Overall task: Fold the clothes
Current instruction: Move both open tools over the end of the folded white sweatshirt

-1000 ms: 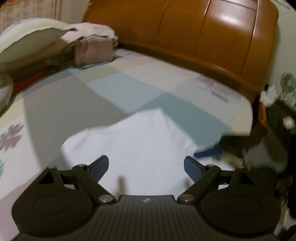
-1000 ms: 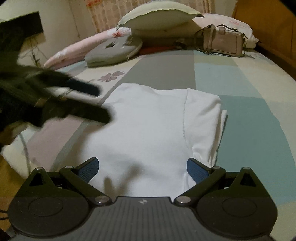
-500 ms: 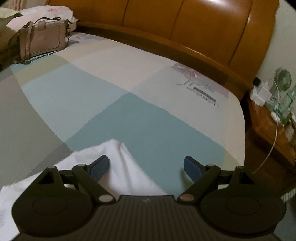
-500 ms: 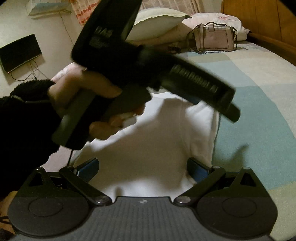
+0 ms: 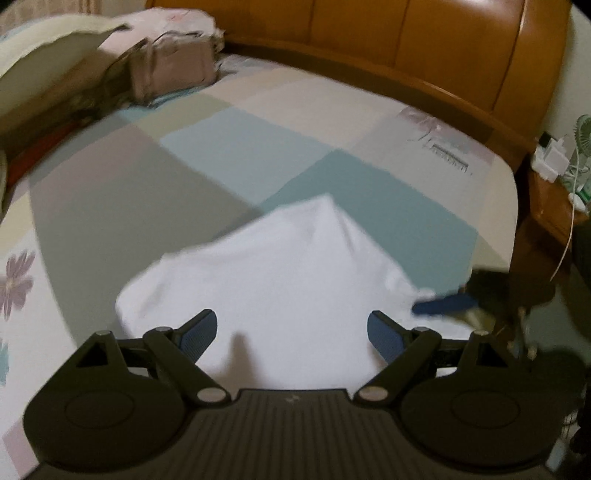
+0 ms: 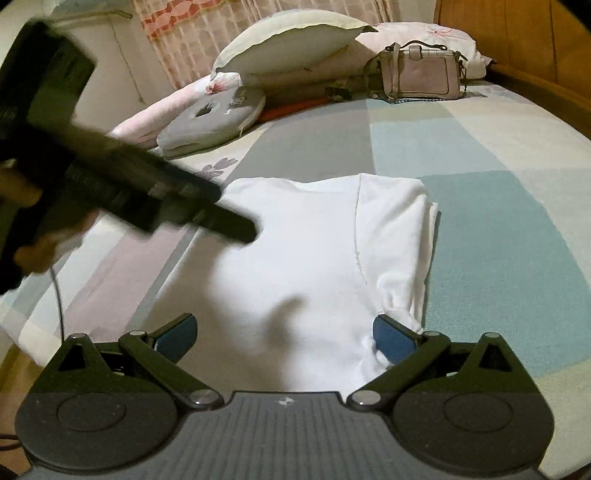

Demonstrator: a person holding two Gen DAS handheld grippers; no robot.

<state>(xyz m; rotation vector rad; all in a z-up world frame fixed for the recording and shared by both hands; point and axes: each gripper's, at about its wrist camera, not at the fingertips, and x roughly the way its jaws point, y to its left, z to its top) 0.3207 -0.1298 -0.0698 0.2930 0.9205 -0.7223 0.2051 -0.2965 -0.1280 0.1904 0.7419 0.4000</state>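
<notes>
Right wrist: left tongs (image 6: 236,229) angle across white shirt (image 6: 317,258).

Handbag (image 6: 421,75) beside pillow (image 6: 291,37)

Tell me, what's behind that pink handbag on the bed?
Behind the handbag a cream pillow and a pink flowered pillow lean together. Whatever lies directly behind the bag is covered by it.

Left wrist view: pale pink leather handbag (image 5: 171,70) upper left motion-smeared, detail unreadable. Black blue-tipped right gripper (image 5: 443,305) at right edge blurred, jaw state indeterminate. Right wrist view: black left gripper (image 6: 236,228) upper left smeared, cut by frame edge.
</notes>
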